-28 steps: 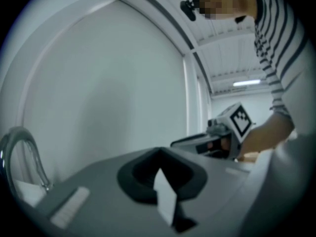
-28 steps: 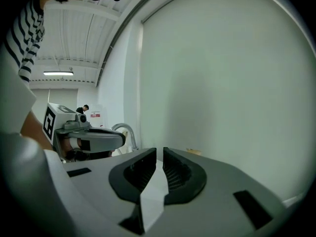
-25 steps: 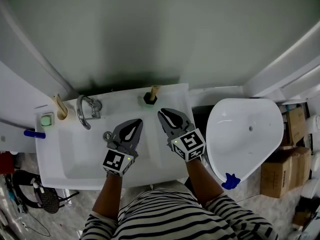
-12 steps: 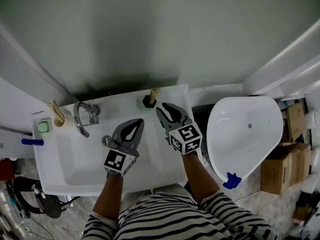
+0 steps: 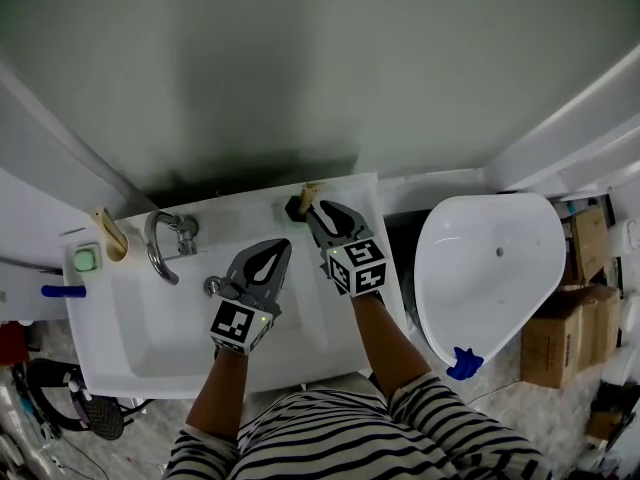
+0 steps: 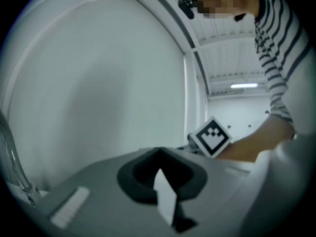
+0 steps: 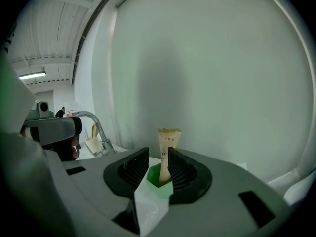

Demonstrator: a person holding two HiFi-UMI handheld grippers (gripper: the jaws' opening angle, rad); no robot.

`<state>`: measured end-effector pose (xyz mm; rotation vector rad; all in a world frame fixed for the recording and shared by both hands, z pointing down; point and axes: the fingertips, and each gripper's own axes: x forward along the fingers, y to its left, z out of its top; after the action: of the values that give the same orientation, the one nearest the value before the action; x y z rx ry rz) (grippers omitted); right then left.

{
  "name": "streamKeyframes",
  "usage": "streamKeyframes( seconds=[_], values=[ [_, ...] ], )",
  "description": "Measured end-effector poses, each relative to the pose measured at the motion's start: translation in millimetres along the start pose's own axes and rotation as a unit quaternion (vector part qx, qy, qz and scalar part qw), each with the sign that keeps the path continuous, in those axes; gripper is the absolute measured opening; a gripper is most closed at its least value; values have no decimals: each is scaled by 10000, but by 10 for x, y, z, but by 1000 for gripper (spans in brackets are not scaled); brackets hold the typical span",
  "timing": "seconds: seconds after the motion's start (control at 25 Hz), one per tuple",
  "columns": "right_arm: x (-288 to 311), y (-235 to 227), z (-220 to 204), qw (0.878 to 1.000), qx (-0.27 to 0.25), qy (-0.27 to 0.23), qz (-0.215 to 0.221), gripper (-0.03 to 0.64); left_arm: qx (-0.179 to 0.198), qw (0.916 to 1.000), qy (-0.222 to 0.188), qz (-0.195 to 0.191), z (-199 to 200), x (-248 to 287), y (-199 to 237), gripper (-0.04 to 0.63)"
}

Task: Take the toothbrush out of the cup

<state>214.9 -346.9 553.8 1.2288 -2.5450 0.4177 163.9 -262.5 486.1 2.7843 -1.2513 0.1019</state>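
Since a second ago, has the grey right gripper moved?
Yes: right gripper neared the dark cup on the white sink, jaws just opening, beige toothbrush seen between them.

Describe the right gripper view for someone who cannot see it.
The right gripper, its jaws just opened wide, points at a tan toothbrush standing upright in a cup, framed between the jaws but ungripped. A tap stands at left, a pale wall behind.

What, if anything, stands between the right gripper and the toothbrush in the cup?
Nothing visible does. The right gripper, whose jaws have just been opening, points straight at the toothbrush, which stands in the green cup at the back of the sink. Only open air lies between them.
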Motion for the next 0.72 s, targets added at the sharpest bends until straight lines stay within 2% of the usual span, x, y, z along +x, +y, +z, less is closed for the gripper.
streamKeyframes(
  seconds=[0.72],
  values=[
    [364, -89, -151, 9990, 100, 383, -230, 103, -54, 10000, 22, -36, -34, 71, 82, 8]
  ],
)
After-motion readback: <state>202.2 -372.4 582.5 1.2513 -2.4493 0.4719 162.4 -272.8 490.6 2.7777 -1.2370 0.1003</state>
